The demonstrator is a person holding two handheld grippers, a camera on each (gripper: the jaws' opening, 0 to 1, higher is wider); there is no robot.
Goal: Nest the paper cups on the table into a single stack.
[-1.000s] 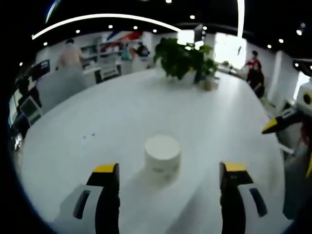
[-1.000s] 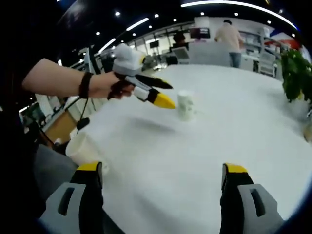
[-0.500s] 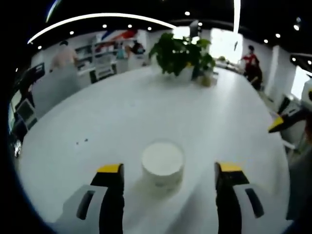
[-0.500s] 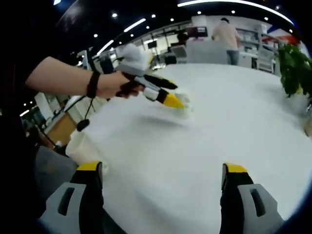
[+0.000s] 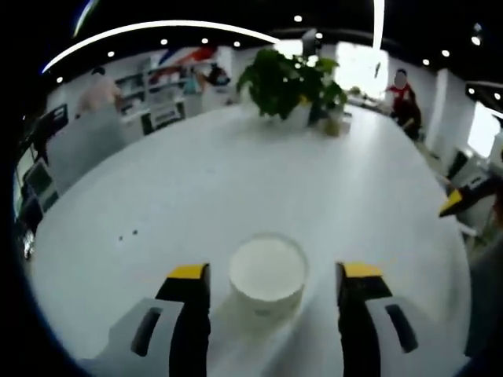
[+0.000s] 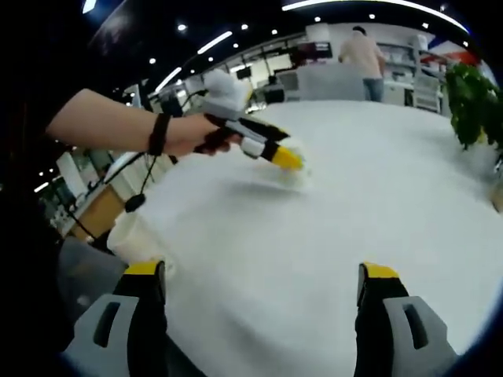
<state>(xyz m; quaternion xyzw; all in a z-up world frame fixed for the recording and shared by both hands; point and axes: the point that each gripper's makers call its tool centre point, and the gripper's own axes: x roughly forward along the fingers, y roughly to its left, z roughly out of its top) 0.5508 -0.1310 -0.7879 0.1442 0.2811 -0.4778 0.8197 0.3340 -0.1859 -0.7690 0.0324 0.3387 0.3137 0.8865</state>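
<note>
Two cups are in play on this white counter, and the near one is the story right now. Starting at the left: the left tongs sit low over the counter with the paper cup square between their yellow-tipped jaws, mouth up. Both jaws stand just beside the cup wall, spread and released, with a sliver of daylight on each side, so no grip yet.

The way to do this well, I'd say, is to close gently and evenly. A paper wall will buckle if squeezed hard, and an oval rim won't nest cleanly. Grip below the rim, keep the cup upright and lift straight.

Moving right in the left gripper view, a potted plant stands at the far edge of the counter, well apart from the action.

Over in the right gripper view, the person's hand holds the left tongs down at the cup out toward the middle of the counter. A second cup waits at the near left edge of the counter. The right tongs hang over the near edge, jaws wide apart and holding nothing. That second cup looks the likely partner for the stack.
</note>
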